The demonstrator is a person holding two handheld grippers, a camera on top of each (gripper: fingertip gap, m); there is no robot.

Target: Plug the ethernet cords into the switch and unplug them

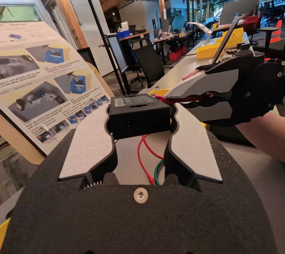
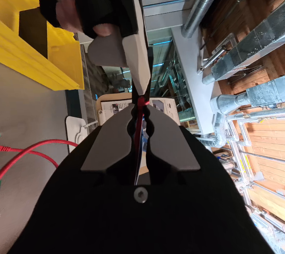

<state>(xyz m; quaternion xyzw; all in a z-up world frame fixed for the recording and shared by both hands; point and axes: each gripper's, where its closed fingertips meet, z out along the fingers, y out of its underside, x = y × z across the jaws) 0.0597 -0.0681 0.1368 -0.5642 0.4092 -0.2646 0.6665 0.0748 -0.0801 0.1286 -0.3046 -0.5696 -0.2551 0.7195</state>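
The left gripper holds the black switch between its two pale fingers, which press on the sides of the box, so it hangs above the table. The box lies flat, with its long side running across from one finger to the other. Its right end points at the right gripper, which comes in from the right side. The right gripper's fingers are pinched narrow on a red cord close to its plug, and a blue one seems to run beside it. The plug end sits right at the far right corner of the switch, touching it or just beside it; the pictures do not show if it is clicked in. So the next push or pull would likely go sideways, along the long side of the box, and the right gripper is the one that does it. Below the switch, more red cord and a green cord lie loose on the table. A white label with bars is on top of the switch. Farther left stands an instruction board with photos and print. A yellow bin sits behind.
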